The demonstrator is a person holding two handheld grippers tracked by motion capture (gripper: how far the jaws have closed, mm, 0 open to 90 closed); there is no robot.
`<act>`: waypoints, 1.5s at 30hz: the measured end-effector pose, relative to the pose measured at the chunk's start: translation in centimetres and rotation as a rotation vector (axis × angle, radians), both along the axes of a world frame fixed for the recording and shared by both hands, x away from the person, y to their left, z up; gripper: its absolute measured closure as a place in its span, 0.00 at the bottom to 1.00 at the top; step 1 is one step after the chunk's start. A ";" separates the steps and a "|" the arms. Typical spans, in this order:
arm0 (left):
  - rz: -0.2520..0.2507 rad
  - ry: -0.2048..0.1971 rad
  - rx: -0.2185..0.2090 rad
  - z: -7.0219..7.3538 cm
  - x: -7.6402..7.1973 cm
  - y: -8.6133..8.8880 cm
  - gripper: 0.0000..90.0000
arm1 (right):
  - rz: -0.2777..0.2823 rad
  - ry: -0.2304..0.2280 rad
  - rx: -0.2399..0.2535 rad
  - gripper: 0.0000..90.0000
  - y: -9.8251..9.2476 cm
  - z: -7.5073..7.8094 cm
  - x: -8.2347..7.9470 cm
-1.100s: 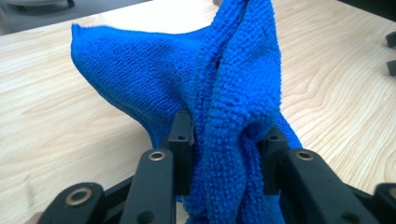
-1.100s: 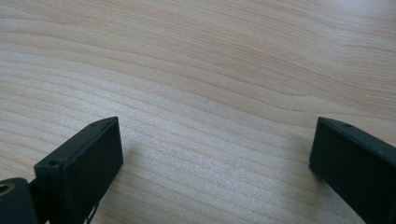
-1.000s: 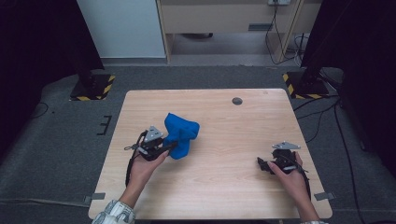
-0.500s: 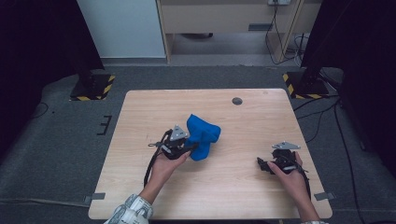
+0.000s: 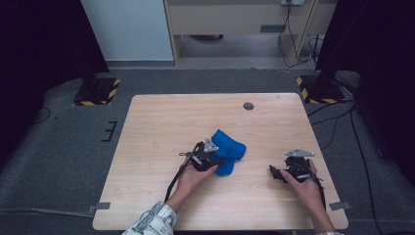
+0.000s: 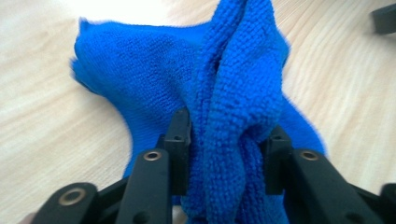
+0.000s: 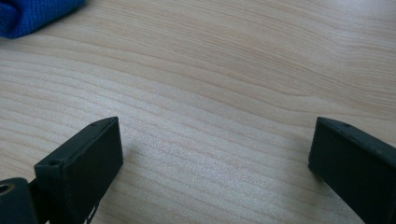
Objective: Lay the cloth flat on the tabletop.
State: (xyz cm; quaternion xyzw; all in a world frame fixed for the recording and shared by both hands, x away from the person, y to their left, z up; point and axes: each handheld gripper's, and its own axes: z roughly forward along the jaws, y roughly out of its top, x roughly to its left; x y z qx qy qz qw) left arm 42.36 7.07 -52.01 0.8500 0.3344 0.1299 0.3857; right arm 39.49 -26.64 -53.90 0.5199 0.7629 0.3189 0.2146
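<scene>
A bunched blue cloth (image 5: 230, 149) (image 6: 233, 79) rests on the wooden table (image 5: 161, 122) near its middle. My left gripper (image 5: 219, 159) (image 6: 229, 135) is shut on a thick fold of the cloth, which fills the gap between both pads. Its jaws have just been opening slightly, with the cloth still between them. My right gripper (image 5: 274, 172) (image 7: 215, 144) is held low over the table's near right part, open wide, with bare wood between its jaws. A corner of the blue cloth (image 7: 28, 14) shows at the top left of the right gripper view.
A small dark round disc (image 5: 248, 105) sits in the tabletop near the far edge. Black stands with yellow-striped bases (image 5: 95, 90) (image 5: 318, 88) flank the table's far corners on the grey floor.
My left hand has carried the blue cloth to the right and slightly nearer, down onto the table's middle. The right hand has stayed where it was.
</scene>
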 end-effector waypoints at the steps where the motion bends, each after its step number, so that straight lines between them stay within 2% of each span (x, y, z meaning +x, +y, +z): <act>1: 0.006 0.000 -0.004 -0.2 0.1 0.0 0.66 | 0.005 0.000 -0.003 0.04 0.0 0.0 0.0; 3: 0.020 0.006 -0.017 -0.5 0.3 0.1 0.56 | 0.021 0.001 -0.003 0.04 0.1 0.0 -0.1; 5: 0.040 -0.015 -0.019 -0.2 0.3 0.2 0.40 | 0.042 0.004 -0.001 0.07 0.3 0.2 -0.2; 6: 0.039 -0.016 -0.034 -0.1 0.3 0.3 0.32 | 0.050 -0.016 -0.004 0.07 0.5 0.3 -0.3; 9: 0.040 -0.044 -0.073 1.0 -0.2 0.6 0.22 | 0.077 -0.068 0.010 0.08 1.2 1.2 -0.7; 13: 0.042 -0.090 -0.107 2.6 -1.3 1.0 0.16 | 0.143 -0.118 0.014 0.21 2.5 2.3 -1.5; 17: 0.048 -0.128 -0.142 4.0 -2.3 1.9 0.16 | 0.220 -0.135 0.032 0.38 4.1 2.9 -2.1; 19: 0.062 -0.137 -0.144 4.6 -2.8 2.6 0.19 | 0.274 -0.133 0.035 0.45 5.1 3.1 -2.5; 21: 0.085 -0.135 -0.129 5.0 -3.3 3.6 0.24 | 0.325 -0.131 0.030 0.52 6.2 3.1 -2.9; 25: 0.133 -0.108 -0.112 4.5 -4.7 5.8 0.35 | 0.408 -0.145 0.032 0.66 8.2 3.3 -3.7; 28: 0.123 -0.095 -0.074 3.7 -5.7 6.7 0.41 | 0.459 -0.157 0.040 0.72 9.8 3.4 -4.1; 30: 0.113 -0.094 -0.064 3.4 -5.8 6.8 0.44 | 0.490 -0.155 0.048 0.72 11.0 3.3 -4.4; 33: 0.092 -0.085 -0.062 2.9 -5.6 6.3 0.45 | 0.522 -0.153 0.051 0.65 12.6 3.0 -4.6; 36: 0.058 -0.096 -0.020 2.2 -5.6 5.3 0.44 | 0.557 -0.152 0.040 0.55 14.1 2.4 -4.6; 38: 0.052 -0.088 -0.007 1.8 -5.5 4.9 0.43 | 0.564 -0.162 0.016 0.50 14.8 2.1 -4.6; 40: 0.048 -0.084 0.000 1.7 -5.4 4.7 0.43 | 0.569 -0.163 -0.001 0.48 15.4 1.9 -4.6; 41: 0.047 -0.084 0.003 1.6 -5.4 4.7 0.43 | 0.571 -0.163 -0.015 0.52 15.6 1.9 -4.6; 43: 0.042 -0.084 0.000 1.6 -5.5 4.6 0.43 | 0.551 -0.160 -0.046 0.69 15.7 1.7 -4.4; 45: 0.036 -0.081 0.005 1.5 -5.5 4.5 0.43 | 0.545 -0.149 -0.048 0.85 15.5 1.7 -4.2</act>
